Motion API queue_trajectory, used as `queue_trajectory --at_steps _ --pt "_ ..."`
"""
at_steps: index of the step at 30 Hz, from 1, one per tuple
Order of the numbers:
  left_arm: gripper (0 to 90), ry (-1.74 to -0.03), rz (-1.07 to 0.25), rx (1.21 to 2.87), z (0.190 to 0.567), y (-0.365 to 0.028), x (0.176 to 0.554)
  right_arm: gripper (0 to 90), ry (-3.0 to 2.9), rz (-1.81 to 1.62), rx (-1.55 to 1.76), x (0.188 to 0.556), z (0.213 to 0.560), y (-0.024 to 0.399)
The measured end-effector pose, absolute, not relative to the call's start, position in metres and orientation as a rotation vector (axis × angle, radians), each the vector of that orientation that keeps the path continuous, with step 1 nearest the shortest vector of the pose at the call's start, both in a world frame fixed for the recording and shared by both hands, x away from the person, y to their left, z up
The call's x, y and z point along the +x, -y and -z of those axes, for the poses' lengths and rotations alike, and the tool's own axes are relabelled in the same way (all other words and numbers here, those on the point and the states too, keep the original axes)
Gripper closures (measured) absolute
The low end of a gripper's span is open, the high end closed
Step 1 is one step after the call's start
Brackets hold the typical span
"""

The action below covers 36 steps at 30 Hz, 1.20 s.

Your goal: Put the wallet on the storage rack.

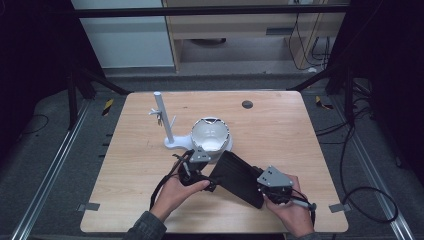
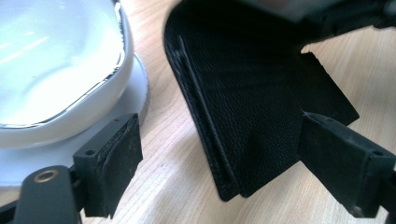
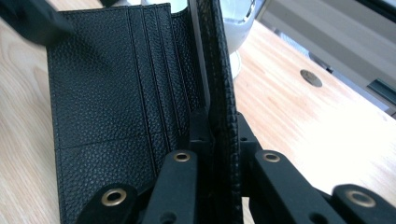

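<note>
Pale wood of the table (image 1: 280,130) lay under the work, dark floor around it. Low and right of centre in the high view, the right gripper (image 1: 265,192) was clamped tight on one flap of the black wallet (image 1: 239,176), holding that flap on edge while the other flap lay spread on the wood. Just left of it, the left gripper (image 1: 196,167) stood with jaws wide apart, the wallet's corner between them but unpressed. Opening the wallet seemed the step in hand; next, the left jaws would need to close on the loose flap. Behind them sat a white bowl (image 1: 211,135) and a white stand (image 1: 165,120).

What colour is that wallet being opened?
Black, with a pebbled leather grain; the wallet shows best in the right gripper view.
</note>
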<state>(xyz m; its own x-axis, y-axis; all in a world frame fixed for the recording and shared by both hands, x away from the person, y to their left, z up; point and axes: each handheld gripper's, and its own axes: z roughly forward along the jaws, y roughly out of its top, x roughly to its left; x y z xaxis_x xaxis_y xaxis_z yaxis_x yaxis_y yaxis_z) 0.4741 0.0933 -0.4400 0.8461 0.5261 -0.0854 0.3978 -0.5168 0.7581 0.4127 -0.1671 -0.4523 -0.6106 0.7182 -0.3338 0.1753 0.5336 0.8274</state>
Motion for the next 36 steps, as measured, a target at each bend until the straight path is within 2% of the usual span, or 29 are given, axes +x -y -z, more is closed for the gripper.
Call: queue_trajectory --at_steps 4,5,9,11,12,14,16,17,18,21,23,24,25,26,28,33,36 --pt "15.6 -0.668 -0.160 2.196 0.441 -0.089 0.480 83.6 -2.074 -1.064 0.714 0.412 0.450 0.168" --pt "19.1 -0.665 -0.140 2.195 0.441 -0.088 0.481 83.6 -2.066 -1.080 0.707 0.412 0.449 0.168" --pt "22.1 -0.653 -0.099 2.201 0.438 -0.083 0.487 83.6 -2.049 -1.106 0.700 0.411 0.447 0.168" --pt "31.5 -0.658 -0.076 2.194 0.436 -0.081 0.490 83.6 -2.033 -1.136 0.697 0.410 0.445 0.170" --pt "31.5 -0.663 -0.068 2.193 0.435 -0.080 0.493 83.6 -2.033 -1.136 0.697 0.410 0.445 0.170" --pt "42.0 -0.655 -0.062 2.196 0.432 -0.079 0.494 83.5 -2.032 -1.145 0.692 0.410 0.445 0.171" --pt "48.5 -0.655 -0.054 2.203 0.427 -0.079 0.494 83.5 -2.034 -1.150 0.693 0.410 0.446 0.172" --pt "56.8 -0.655 -0.039 2.202 0.424 -0.080 0.494 82.9 -2.048 -1.163 0.686 0.410 0.448 0.173" --pt "56.8 -0.657 -0.016 2.201 0.420 -0.081 0.494 82.9 -2.048 -1.163 0.686 0.410 0.448 0.173" --pt "70.8 -0.643 0.047 2.191 0.408 -0.082 0.493 80.9 -2.080 -1.168 0.677 0.409 0.450 0.174" --pt "75.1 -0.634 0.030 2.223 0.400 -0.079 0.491 78.4 -2.093 -1.175 0.675 0.408 0.452 0.175" --pt "76.7 -0.640 0.023 2.230 0.394 -0.076 0.490 76.2 -2.101 -1.187 0.676 0.407 0.452 0.175" --pt "79.2 -0.641 0.018 2.234 0.389 -0.075 0.490 67.9 -2.127 -1.197 0.666 0.405 0.453 0.175" --pt "79.2 -0.635 0.009 2.237 0.383 -0.073 0.489 67.9 -2.127 -1.197 0.666 0.405 0.453 0.175" --pt "79.9 -0.619 -0.024 2.258 0.372 -0.069 0.488 53.1 -2.192 -1.209 0.686 0.405 0.456 0.175" --pt "80.3 -0.577 -0.165 2.340 0.343 -0.064 0.483 25.9 -2.326 -1.131 0.705 0.408 0.471 0.174" --pt "80.3 -0.585 -0.201 2.352 0.332 -0.068 0.484 17.8 -2.330 -1.109 0.732 0.411 0.477 0.180"
